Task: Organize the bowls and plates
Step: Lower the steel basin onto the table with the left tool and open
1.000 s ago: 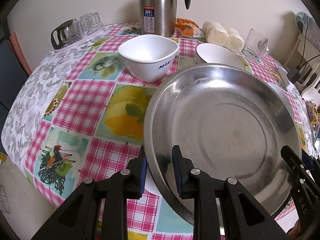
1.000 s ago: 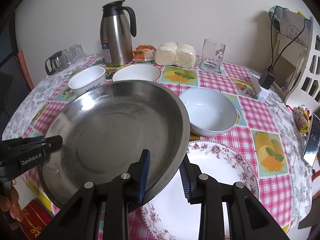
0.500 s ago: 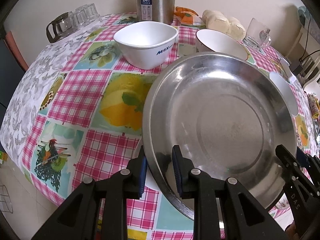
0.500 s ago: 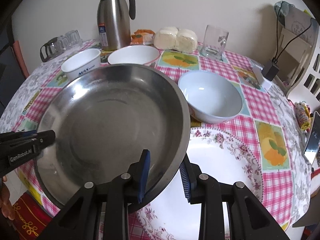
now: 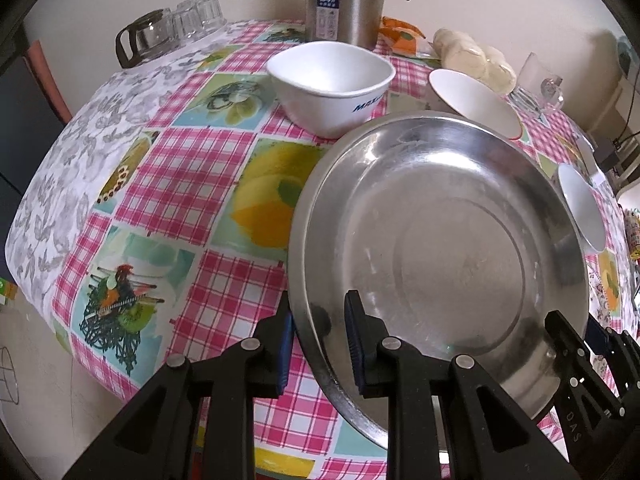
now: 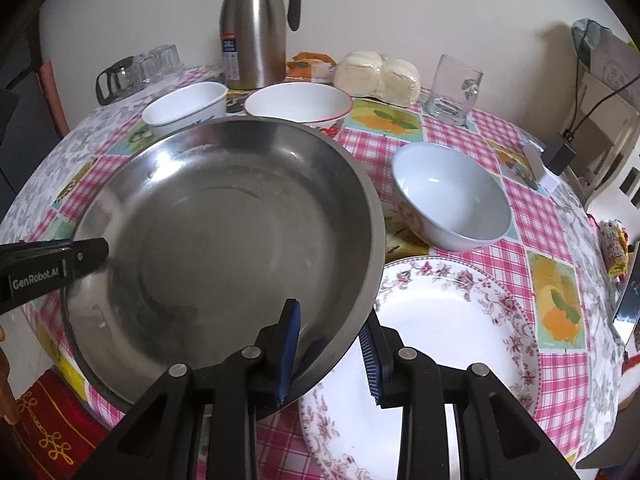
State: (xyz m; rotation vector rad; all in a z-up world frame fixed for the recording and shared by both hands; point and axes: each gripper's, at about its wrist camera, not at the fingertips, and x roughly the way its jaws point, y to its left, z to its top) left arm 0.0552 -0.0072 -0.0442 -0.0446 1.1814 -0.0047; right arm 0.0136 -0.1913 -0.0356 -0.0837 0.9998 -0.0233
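Note:
A large steel plate point(image 5: 440, 248) hangs tilted just above the checked tablecloth, held from both sides. My left gripper point(image 5: 320, 312) is shut on its left rim, and my right gripper point(image 6: 332, 320) is shut on the right rim of the steel plate point(image 6: 224, 232). Its right edge overlaps a floral plate point(image 6: 452, 340) lying on the table. Behind stand a pale blue bowl point(image 6: 452, 196), a red-rimmed white bowl point(image 6: 298, 104) and a square white bowl point(image 5: 328, 76). Each gripper shows in the other's view, the left gripper point(image 6: 80, 256) and the right gripper point(image 5: 568, 340).
A steel thermos point(image 6: 254, 28), wrapped buns point(image 6: 380, 76) and a glass mug point(image 6: 454, 88) line the back of the table by the wall. A glass pot point(image 5: 144, 40) with upturned glasses sits back left. A charger and cable point(image 6: 560, 152) lie at the right edge.
The steel plate has come down a little toward the table with both grippers still clamped on its rim. Its right side has sunk slightly more.

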